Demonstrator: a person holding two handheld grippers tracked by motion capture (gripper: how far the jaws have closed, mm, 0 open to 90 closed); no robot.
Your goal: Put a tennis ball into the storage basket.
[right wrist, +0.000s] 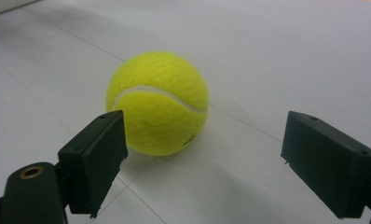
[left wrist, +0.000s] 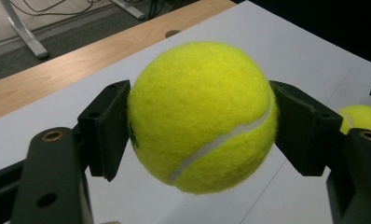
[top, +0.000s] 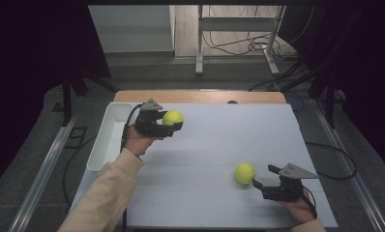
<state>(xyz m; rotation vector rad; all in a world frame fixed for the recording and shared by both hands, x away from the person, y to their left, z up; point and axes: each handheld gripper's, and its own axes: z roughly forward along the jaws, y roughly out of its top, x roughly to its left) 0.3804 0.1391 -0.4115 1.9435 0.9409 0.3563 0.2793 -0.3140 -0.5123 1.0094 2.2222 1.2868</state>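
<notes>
White board covers the table (top: 214,159) across the middle of the high view, with a white bin (top: 106,137) along its left edge and dark floor beyond.

The left gripper (top: 167,124), at centre left of that frame just right of the bin, is clenched on 1 tennis ball (top: 173,117). In the left gripper view the ball (left wrist: 202,116) sits square between the 2 black pads (left wrist: 104,128), lifted clear of the board.

The second tennis ball (top: 245,172) rests on the board at lower right. The right gripper (top: 263,176) sits just to its right with its jaws spread wide. In the right gripper view this ball (right wrist: 157,102) lies left of centre, just beyond the left pad (right wrist: 95,156), and neither pad touches it.

The step in hand looks like carrying the held ball to the bin. To do it well:
- Keep the squeeze steady across the widest part, since felt can slip.
- Bring the ball fully over the bin's inside before releasing.
- Let go low, so it doesn't bounce out.

For the other ball, the right gripper should shift so the ball is centred before it closes. A push from 1 pad would likely roll it away.
</notes>
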